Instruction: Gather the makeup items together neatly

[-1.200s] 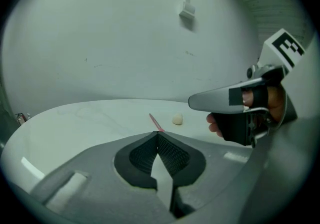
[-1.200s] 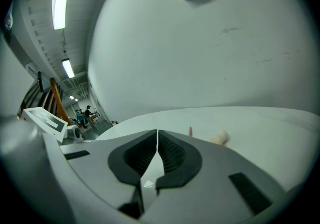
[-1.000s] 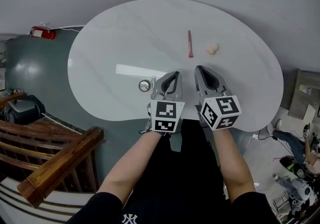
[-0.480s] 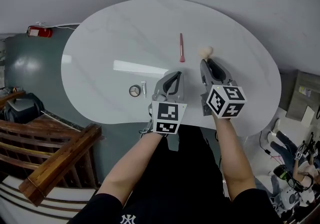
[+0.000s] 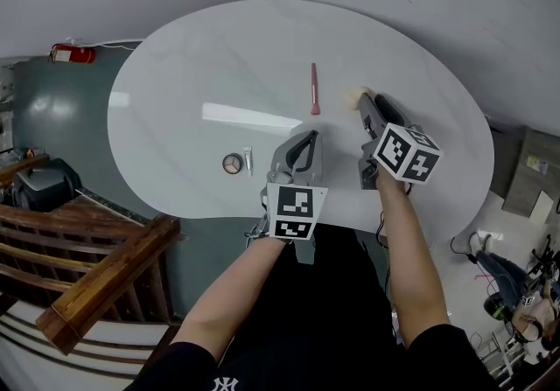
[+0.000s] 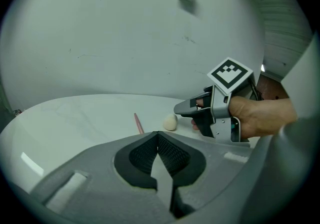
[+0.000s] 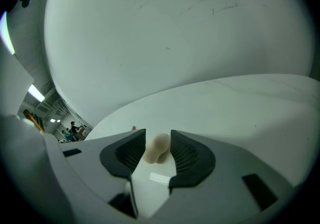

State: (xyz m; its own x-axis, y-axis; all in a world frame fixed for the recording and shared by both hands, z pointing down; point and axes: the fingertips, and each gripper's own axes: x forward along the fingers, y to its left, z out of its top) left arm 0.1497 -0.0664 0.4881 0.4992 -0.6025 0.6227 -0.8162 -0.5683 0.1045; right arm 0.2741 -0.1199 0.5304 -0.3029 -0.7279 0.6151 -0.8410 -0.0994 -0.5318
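Observation:
A cream makeup sponge (image 7: 157,148) lies on the white table (image 5: 201,74), between the jaws of my right gripper (image 7: 158,133). The jaws have just been opening and stand open, with the pads beside the sponge. In the head view the right gripper (image 5: 363,103) covers most of the sponge (image 5: 353,99). A pink makeup stick (image 5: 313,89) lies just left of it. My left gripper (image 5: 307,136) is shut and holds nothing, short of the stick. From the left gripper (image 6: 158,136) view I see the stick (image 6: 138,123), the sponge (image 6: 170,123) and the right gripper (image 6: 190,109).
A round compact (image 5: 232,163) and a small white tube (image 5: 248,160) lie near the table's front left edge. A wooden railing (image 5: 96,284) runs below the table on the left. A red fire extinguisher (image 5: 73,54) lies on the floor at far left.
My right gripper has moved forward and to the right up to the sponge, and its jaws have opened around it. The left gripper has barely shifted.

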